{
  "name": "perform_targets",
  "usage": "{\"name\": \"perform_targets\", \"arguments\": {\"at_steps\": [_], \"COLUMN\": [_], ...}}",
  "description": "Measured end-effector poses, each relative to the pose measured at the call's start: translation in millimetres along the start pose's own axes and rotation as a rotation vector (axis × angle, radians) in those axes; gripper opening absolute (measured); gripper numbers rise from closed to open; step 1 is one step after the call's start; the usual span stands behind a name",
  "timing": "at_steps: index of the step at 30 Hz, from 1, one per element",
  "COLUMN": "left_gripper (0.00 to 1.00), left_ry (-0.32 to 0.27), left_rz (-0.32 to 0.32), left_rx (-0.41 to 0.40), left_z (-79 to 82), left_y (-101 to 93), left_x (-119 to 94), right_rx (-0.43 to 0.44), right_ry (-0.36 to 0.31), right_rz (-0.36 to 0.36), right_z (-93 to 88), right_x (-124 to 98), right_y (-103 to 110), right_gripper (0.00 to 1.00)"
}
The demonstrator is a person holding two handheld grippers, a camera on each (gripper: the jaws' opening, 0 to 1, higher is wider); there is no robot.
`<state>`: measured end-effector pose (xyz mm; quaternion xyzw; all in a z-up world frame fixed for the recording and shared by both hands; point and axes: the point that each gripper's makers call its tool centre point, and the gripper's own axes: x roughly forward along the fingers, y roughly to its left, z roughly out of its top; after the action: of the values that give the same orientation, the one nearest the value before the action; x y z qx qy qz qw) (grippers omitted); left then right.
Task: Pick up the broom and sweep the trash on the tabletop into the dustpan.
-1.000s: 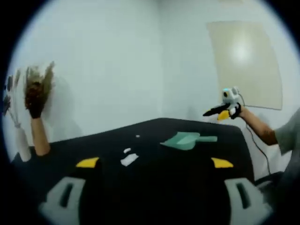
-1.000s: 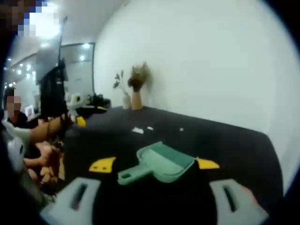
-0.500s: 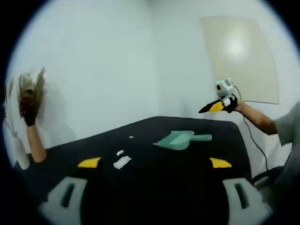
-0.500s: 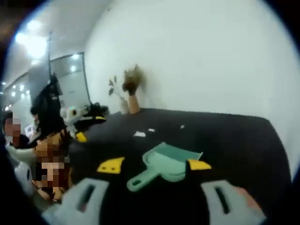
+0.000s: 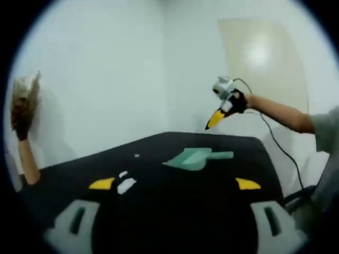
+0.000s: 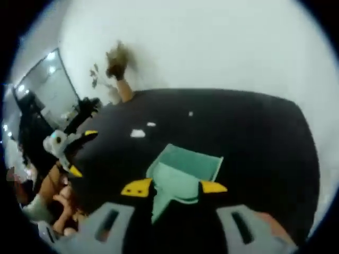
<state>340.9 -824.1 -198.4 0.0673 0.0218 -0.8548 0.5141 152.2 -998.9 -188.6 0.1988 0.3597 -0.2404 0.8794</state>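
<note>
A black tabletop is seen across the lower half of both views. A green dustpan lies at the centre of the right gripper view, its handle between the wide-spread right tongs. The left tongs are spread wide, holding nothing. White paper scraps lie at lower left.

tabletop: black, matt, smooth, no visible grain.
dustpan: pale green, looks like moulded plastic, smooth, dull sheen.
trash scraps: white, thin, paper-like.
wall: white, smooth, matt.
board: beige panel, smooth, soft glare spot.
vase: tan, smooth; holds dried, rough-looking stems.
</note>
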Motion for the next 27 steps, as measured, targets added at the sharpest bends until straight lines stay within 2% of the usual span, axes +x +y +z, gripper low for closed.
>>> {"name": "perform_targets", "arguments": {"at_steps": [2,3,4,5,9,11,13,17,19,23,24,27], "left_gripper": [0.89,0.89,0.89,0.89,0.89,0.89,0.89,0.89,0.89,0.89,0.89,0.89], "left_ry": [0.012,0.018,0.020,0.020,0.018,0.021,0.021,0.017,0.019,0.030,0.032,0.036], "left_rz": [-0.011,-0.013,-0.015,-0.016,-0.020,-0.021,-0.026,-0.042,-0.051,-0.071,-0.073,-0.072], "left_rx": [0.010,0.015,0.018,0.020,0.019,0.023,0.026,0.024,0.024,0.033,0.032,0.031], "left_z": [-1.8,-2.5,-2.3,-1.5,2.5,3.9,5.5,6.4,4.1,-2.0,-4.2,-7.6], "left_y": [-1.1,-1.3,-1.0,-0.4,2.2,3.0,3.2,0.3,-1.5,-3.5,-3.5,-1.2], "left_x": [1,0,0,-1,-3,-2,0,5,7,8,7,6], "right_rx": [0.062,0.062,0.067,0.056,0.079,0.071,0.056,0.053,0.044,0.042,0.048,0.041], "right_ry": [0.047,0.050,0.087,0.099,0.176,0.234,0.266,0.316,0.348,0.367,0.386,0.424], "right_rz": [-0.020,-0.036,-0.093,-0.099,-0.093,-0.077,-0.088,-0.125,-0.113,-0.142,-0.126,-0.146], "right_z": [-2.5,-2.4,-2.6,-2.2,-4.6,-9.5,-11.3,-12.5,-14.7,-13.3,-15.9,-16.5], "right_x": [10,13,18,21,38,45,53,67,73,84,86,95], "right_y": [-2,-3,-12,-12,-6,-1,0,-2,1,3,7,7], "right_gripper": [0.30,0.28,0.27,0.26,0.26,0.28,0.28,0.27,0.29,0.27,0.27,0.27]}}
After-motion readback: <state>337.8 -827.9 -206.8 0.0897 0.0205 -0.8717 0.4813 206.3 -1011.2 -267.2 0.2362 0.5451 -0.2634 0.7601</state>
